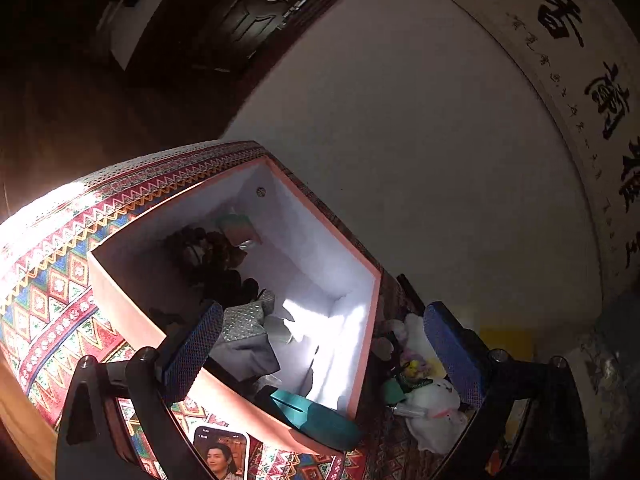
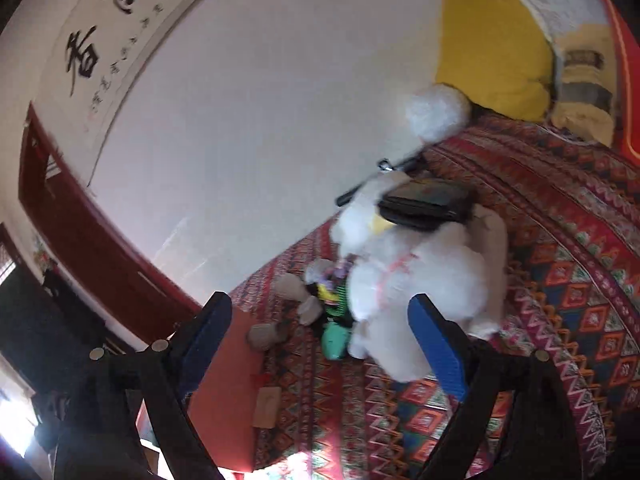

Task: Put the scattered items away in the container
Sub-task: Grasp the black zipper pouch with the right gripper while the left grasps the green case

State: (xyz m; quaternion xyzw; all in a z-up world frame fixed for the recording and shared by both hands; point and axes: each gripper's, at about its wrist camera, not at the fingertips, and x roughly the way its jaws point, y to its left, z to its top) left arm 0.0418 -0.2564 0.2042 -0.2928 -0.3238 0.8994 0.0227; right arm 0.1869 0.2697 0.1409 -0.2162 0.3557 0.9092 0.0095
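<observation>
On a patterned cloth (image 1: 60, 288) of red, blue and green diamonds, an open box (image 1: 132, 304) with salmon-pink walls and a white lining is seen from the left wrist camera. Inside it, dark round beads (image 1: 208, 256) are heaped toward the far left, a small green item (image 1: 236, 226) lies just beyond them, and a grey checkered pouch (image 1: 244, 332) rests at the near side. A teal object (image 1: 320, 420) is propped over the near rim of the box. A phone (image 1: 222, 454) with a lit screen lies on the cloth near the camera.

The left gripper (image 1: 320, 352) is held over the near part of the box with its jaws spread wide; nothing is pressed between its blue pads (image 1: 192, 352).

To the right of the box, against the white wall (image 1: 420, 160), scattered items are piled: a white plush toy (image 2: 420, 280), small colourful trinkets (image 2: 332, 292), a green item (image 2: 336, 340) and pale stones (image 2: 290, 286). A black wallet (image 2: 424, 200) lies on top of the plush toy. A yellow cushion (image 2: 492, 48) sits farther off.

The right gripper (image 2: 320, 352) is pointed at this pile, its jaws wide apart and empty, the right blue pad just beside the plush.
</observation>
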